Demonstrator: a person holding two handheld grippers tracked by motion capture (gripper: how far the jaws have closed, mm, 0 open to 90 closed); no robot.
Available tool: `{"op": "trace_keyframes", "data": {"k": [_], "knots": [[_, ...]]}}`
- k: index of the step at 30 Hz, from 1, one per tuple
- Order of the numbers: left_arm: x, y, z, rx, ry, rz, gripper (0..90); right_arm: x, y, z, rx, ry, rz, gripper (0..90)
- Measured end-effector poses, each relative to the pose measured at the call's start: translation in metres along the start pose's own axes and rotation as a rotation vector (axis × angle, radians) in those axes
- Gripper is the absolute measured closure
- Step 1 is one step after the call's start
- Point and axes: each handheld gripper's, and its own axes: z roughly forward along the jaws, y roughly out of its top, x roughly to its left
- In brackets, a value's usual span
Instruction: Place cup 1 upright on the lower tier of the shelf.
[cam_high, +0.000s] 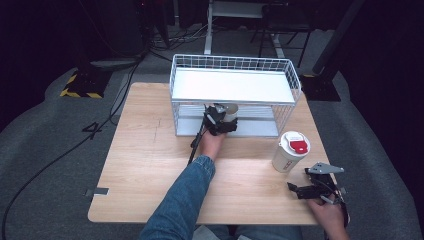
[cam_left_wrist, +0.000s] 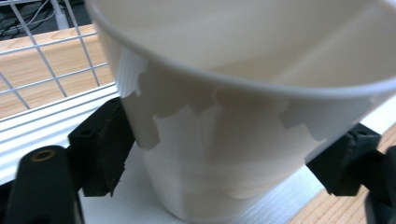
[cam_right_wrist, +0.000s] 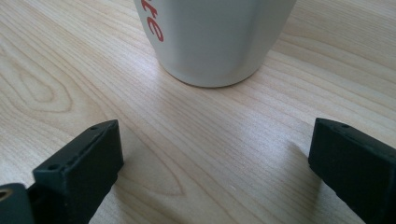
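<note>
A white paper cup (cam_high: 231, 111) (cam_left_wrist: 243, 116) stands upright on the lower shelf (cam_left_wrist: 42, 135) of a white wire rack (cam_high: 175, 95). My left gripper (cam_high: 220, 120) (cam_left_wrist: 224, 154) reaches into the rack with one jaw on each side of the cup. The pads sit right beside its walls without squeezing them. A white travel cup with a red-and-white lid (cam_high: 291, 152) (cam_right_wrist: 215, 42) stands on the wooden table (cam_high: 150, 165) at the right. Just in front of it my right gripper (cam_high: 296, 189) (cam_right_wrist: 215, 154) rests low over the table, open, with bare wood between its jaws.
The rack has a solid white upper shelf (cam_high: 232, 85) close above the paper cup and wire walls around it. A black cable (cam_high: 196, 142) trails from the left gripper across the table. The floor beyond is dark, with cables and stands.
</note>
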Motion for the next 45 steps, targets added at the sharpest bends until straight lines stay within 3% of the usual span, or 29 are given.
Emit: {"op": "trace_keyframes", "data": {"k": [4,9,14,15,32,45], "knots": [[0.001,0.001,-0.003,0.009,0.014,0.016,15.5,0.000,0.000,0.000,0.000,0.000,0.000,3.2],[-0.001,0.002,-0.011,0.000,-0.015,0.022,15.4,0.000,0.000,0.000,0.000,0.000,-0.001,3.2],[-0.003,-0.002,-0.027,-0.014,-0.020,0.036,15.3,0.000,0.000,0.000,0.000,-0.001,-0.001,3.4],[-0.004,-0.003,-0.030,-0.018,-0.016,0.022,15.2,0.000,0.000,0.000,0.000,-0.001,-0.002,3.4],[-0.014,0.000,-0.091,-0.090,-0.079,0.052,15.3,0.000,0.000,0.000,0.000,-0.001,-0.001,3.4],[-0.008,-0.006,-0.137,-0.055,-0.119,0.067,15.3,0.000,0.000,0.000,0.000,-0.001,-0.001,3.4]]}}
